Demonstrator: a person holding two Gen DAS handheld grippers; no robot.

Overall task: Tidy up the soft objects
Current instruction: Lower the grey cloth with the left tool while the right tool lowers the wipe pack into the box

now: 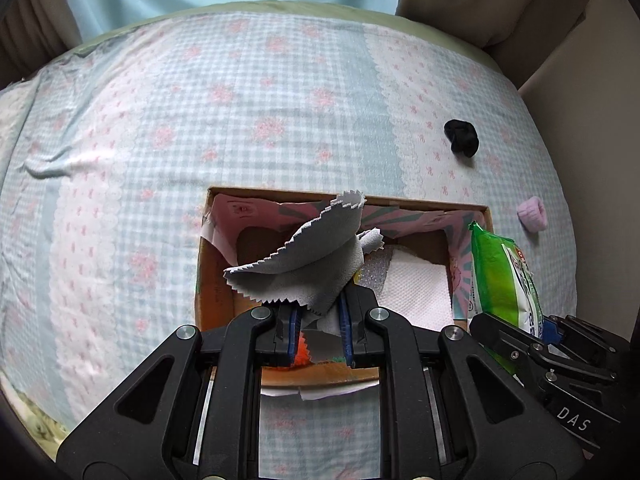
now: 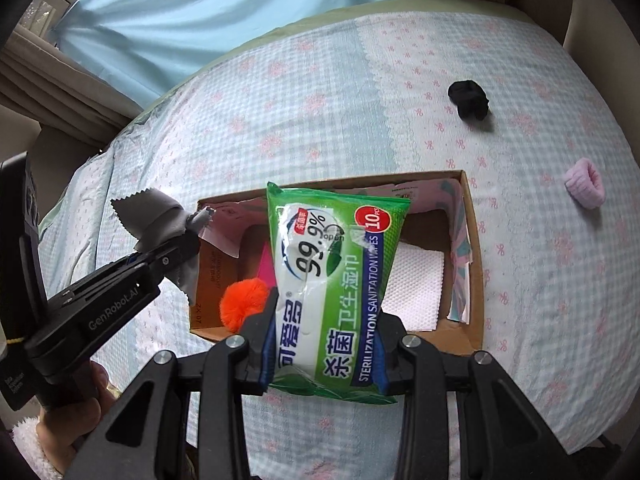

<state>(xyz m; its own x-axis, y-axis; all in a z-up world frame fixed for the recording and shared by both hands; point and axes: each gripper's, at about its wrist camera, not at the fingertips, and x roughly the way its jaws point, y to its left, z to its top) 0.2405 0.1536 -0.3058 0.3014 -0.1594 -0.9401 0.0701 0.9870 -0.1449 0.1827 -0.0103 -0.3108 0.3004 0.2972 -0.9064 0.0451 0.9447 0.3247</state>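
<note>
My left gripper [image 1: 320, 312] is shut on a grey cloth [image 1: 312, 264] with zigzag edges, which hangs over the left half of an open cardboard box [image 1: 420, 202]. In the right wrist view the same left gripper [image 2: 184, 244] holds the grey cloth [image 2: 156, 216] at the box's left wall. My right gripper [image 2: 328, 328] is shut on a green pack of wet wipes [image 2: 336, 264], held over the middle of the box [image 2: 474, 264]. The box holds an orange pom-pom [image 2: 244, 304] and a white paper tissue [image 2: 416, 288].
The box sits on a bed with a blue checked sheet [image 2: 320, 120]. A black scrunchie [image 2: 468, 100] and a pink scrunchie [image 2: 584, 188] lie on the sheet to the right of the box. A light blue curtain [image 2: 200, 12] hangs behind. A hand [image 2: 68, 412] grips the left tool.
</note>
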